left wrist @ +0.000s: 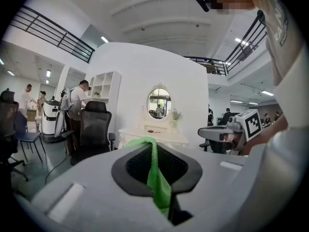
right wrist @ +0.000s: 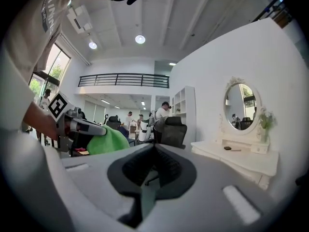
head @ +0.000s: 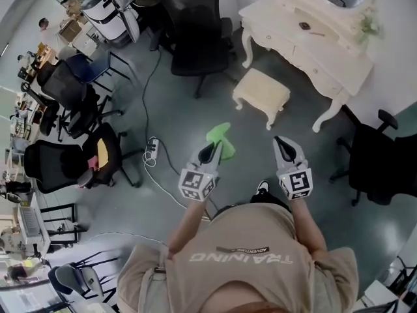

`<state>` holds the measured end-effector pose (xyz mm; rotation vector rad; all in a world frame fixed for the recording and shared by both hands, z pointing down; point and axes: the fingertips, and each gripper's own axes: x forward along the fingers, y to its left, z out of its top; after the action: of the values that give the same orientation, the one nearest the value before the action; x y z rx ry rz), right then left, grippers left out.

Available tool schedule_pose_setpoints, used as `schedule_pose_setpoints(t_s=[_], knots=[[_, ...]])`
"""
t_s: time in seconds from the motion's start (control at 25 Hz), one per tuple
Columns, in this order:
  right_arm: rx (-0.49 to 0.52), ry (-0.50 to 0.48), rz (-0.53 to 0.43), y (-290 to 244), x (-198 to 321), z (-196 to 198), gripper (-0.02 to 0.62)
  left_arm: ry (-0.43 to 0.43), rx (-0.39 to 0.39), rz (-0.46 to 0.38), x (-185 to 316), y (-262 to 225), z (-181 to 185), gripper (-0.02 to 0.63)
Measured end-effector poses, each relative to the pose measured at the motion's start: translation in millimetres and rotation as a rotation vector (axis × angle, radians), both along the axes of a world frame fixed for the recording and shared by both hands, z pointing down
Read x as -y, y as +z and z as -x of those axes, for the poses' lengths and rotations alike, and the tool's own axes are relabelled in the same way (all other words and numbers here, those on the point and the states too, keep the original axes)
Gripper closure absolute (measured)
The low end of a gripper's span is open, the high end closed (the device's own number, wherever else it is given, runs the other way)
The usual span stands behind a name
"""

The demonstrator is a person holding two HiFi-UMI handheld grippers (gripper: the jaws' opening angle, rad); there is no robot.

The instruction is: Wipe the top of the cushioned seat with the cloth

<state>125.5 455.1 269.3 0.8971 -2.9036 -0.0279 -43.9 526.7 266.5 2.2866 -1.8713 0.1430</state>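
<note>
Well, my left gripper [head: 210,150] is clamped on the green cloth [head: 220,139]. In the left gripper view a fold of it runs down between the closed jaws, and much of the rest is hidden behind the gripper's grey body. My right gripper [head: 283,142] has its jaws pressed together with nothing between them. Both are held out in front of the person's chest, side by side and apart.

Each gripper's own body fills the lower part of its view, so the cushioned seat [head: 262,90] shows only in the head view.

The cloth is bright green and bunched, spilling forward past the left jaw tips. In the right gripper view it reads as a rounded green lump.

The seat is a small cream stool with a square padded top and curved legs, standing on the grey floor [head: 176,116] just in front of a cream dressing table [head: 306,51]. It lies ahead of both grippers, well apart from the cloth.
</note>
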Motion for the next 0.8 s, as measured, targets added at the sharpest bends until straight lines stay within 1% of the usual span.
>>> schedule_pose_setpoints(t_s=[0.16,0.4,0.64,0.72,0.8], knots=[[0.011,-0.014,0.024,6,52,-7,0.591,-0.031,-0.032,0.001,41,0,-11,0.581],[0.018,-0.053,0.021,14,106,-12,0.591,-0.082,0.010,0.036,90,9,-19,0.581],[0.028,-0.029,0.113,42,136,-16,0.592,-0.075,0.005,0.094,118,25,-19,0.581],[0.024,-0.025,0.126,52,145,-9,0.591,-0.063,0.002,0.109,127,34,-12,0.581],[0.015,-0.028,0.113,55,151,3,0.591,-0.053,0.000,0.124,135,44,0,0.581]])
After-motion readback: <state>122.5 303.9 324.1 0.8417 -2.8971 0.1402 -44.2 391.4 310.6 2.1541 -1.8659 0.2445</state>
